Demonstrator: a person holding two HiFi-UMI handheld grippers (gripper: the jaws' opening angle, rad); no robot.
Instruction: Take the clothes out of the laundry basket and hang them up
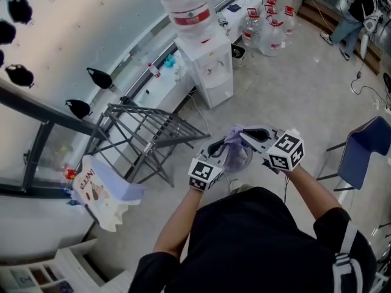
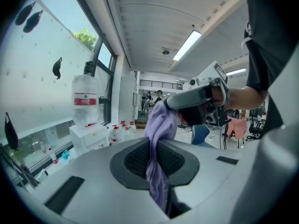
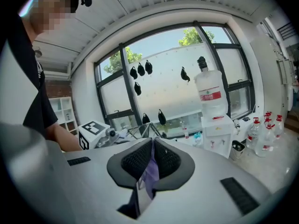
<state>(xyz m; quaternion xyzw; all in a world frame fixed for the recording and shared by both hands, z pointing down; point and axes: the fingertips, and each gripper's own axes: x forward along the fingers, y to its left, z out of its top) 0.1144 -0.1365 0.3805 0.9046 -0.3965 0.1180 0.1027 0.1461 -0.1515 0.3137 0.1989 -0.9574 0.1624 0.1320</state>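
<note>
Fingers (image 2: 135,160) of left gripper (image 2: 153,148) and right gripper (image 3: 152,149), purple garment (image 2: 161,122) pinched between

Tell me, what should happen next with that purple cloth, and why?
Probably pull the left tool and right tool apart: both pinch the purple cloth, which hangs bunched between them, and it needs spreading before it goes on the drying rack nearby.

Pale lilac cloth garment (image 1: 236,142); light grey left hand-held gripper (image 1: 217,147) and right hand-held gripper (image 1: 245,137), both with black pads and black-and-white square-patterned cubes. Dark grey metal drying rack (image 1: 146,133), white plastic water dispenser (image 1: 211,66), red-labelled clear water bottle (image 1: 186,5), blue chair (image 1: 363,154), pale grey floor (image 1: 293,96).
</note>
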